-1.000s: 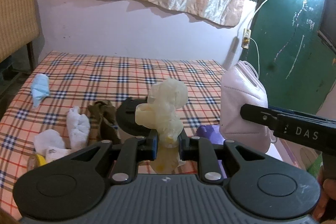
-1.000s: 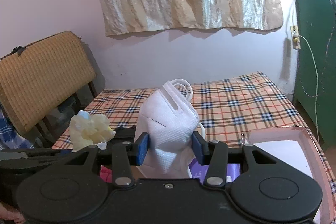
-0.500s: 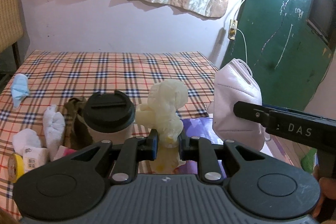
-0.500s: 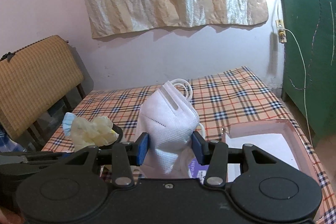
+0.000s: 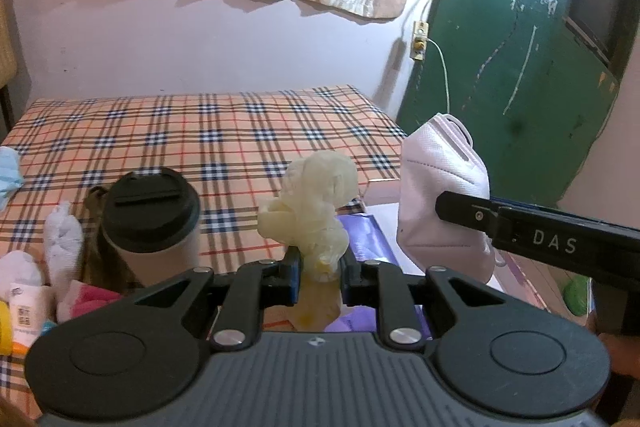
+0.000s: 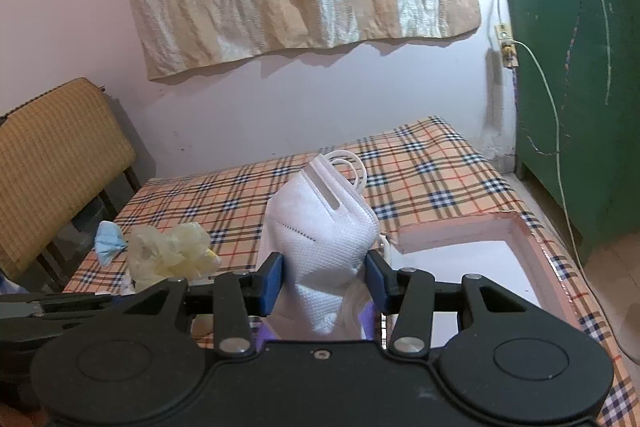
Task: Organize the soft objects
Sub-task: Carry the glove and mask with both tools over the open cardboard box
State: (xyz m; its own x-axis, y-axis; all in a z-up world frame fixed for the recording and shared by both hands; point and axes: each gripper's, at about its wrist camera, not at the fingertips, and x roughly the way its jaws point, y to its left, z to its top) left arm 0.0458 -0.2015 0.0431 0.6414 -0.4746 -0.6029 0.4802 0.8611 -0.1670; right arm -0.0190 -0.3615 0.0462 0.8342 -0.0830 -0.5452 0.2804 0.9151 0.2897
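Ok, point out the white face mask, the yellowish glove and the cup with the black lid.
white face mask (image 6: 324, 227), right wrist view, front panel.
yellowish glove (image 5: 316, 199), left wrist view, crumpled upper part.
cup (image 5: 150, 201), left wrist view, black lid top.

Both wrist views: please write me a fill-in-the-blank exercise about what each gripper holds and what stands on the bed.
1. The left gripper is shut on a crumpled pale ____ glove.
2. The right gripper holds a white face ____.
3. The paper cup on the checked bedcover has a ____ lid.
4. Past the right gripper lies an open box with a ____ rim.

Missing words: yellow; mask; black; pink
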